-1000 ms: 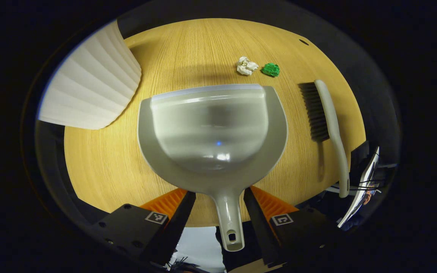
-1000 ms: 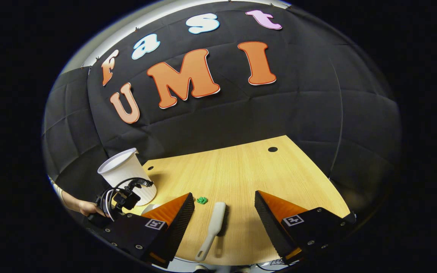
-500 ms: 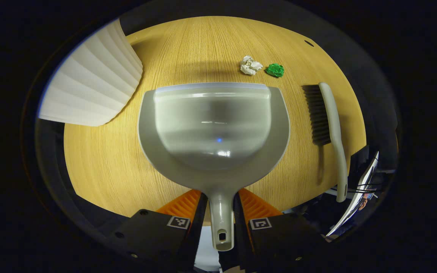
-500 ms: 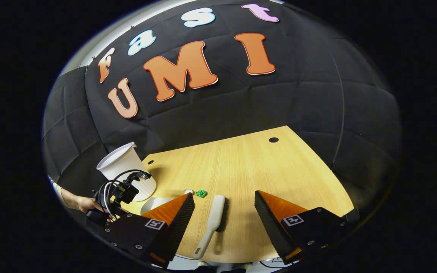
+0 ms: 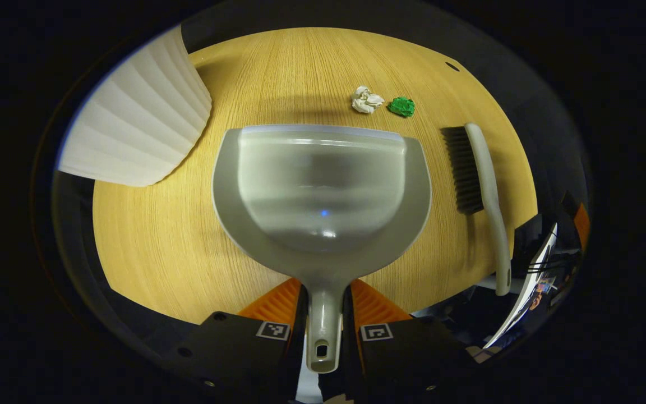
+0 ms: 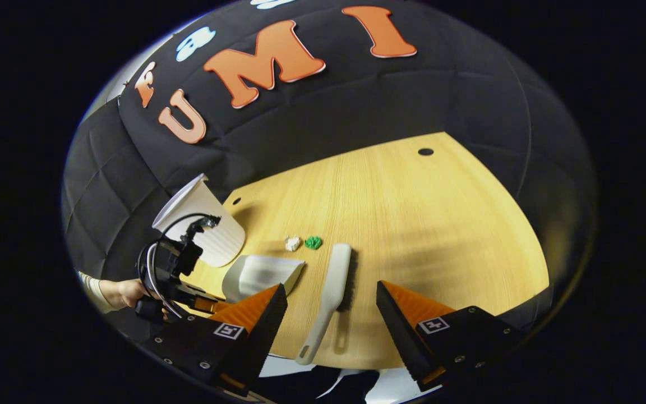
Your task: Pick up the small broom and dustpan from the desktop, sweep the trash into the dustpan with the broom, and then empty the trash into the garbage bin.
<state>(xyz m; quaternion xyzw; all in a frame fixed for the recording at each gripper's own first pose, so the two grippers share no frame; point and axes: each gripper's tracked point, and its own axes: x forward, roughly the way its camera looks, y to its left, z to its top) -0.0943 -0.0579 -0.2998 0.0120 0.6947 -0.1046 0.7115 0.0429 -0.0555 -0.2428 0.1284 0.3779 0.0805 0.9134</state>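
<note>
A grey dustpan (image 5: 323, 185) lies flat on the wooden desk, and my left gripper (image 5: 323, 328) is shut on its handle. Beyond its front lip sit a white paper wad (image 5: 366, 100) and a green wad (image 5: 401, 106). The small broom (image 5: 483, 185) lies to the right, bristles facing the pan. In the right gripper view my right gripper (image 6: 331, 308) hangs open above the broom (image 6: 331, 294), whose handle points toward the desk's near edge. The dustpan (image 6: 261, 275), both wads (image 6: 302, 243) and the other gripper with a hand show at the left.
A white ribbed garbage bin (image 5: 138, 123) stands at the desk's far left corner, also seen as the white bin (image 6: 202, 221) in the right gripper view. The desk (image 6: 413, 224) has a cable hole near the back. Cables and a screen lie off the desk's near right edge.
My left gripper closed on the dustpan handle. My right gripper tilted down toward the desk and came nearer the broom, staying open.
</note>
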